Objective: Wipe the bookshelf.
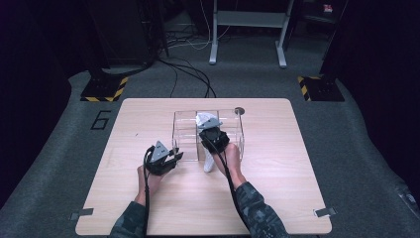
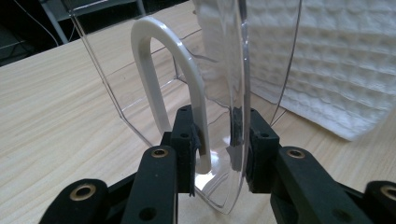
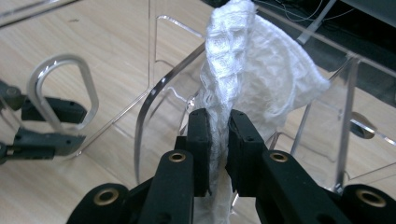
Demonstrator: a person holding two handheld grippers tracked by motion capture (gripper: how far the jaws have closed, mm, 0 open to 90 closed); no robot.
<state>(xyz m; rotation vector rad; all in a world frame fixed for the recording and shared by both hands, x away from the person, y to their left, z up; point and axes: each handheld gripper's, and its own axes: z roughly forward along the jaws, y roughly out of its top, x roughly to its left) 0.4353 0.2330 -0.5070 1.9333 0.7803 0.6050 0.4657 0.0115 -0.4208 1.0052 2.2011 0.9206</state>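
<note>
- Cloth [image 3: 243,70], white and waffle-textured, hangs bunched and upright in your right gripper [image 3: 218,140], long axis running down between the fingers [image 3: 198,140] toward the clear box [image 1: 184,130] below.
- Your right hand is the nearer one: in the high view the right gripper [image 1: 213,136] sits over the box's right-hand compartment, the cloth's [image 1: 207,120] top showing past it and a white tail trailing over the near wall onto the surface [image 1: 148,208].
- Right fingers are narrow, pinching the cloth tightly between the pads.
- Your left gripper [image 2: 217,140] steadies the box: its fingers [image 2: 184,135] are narrowed on a clear panel [image 2: 229,70], with the white loop handle [image 2: 159,70] caught inside too.
- How much of the cloth is already inside the compartment is hard to judge through the glare.
</note>
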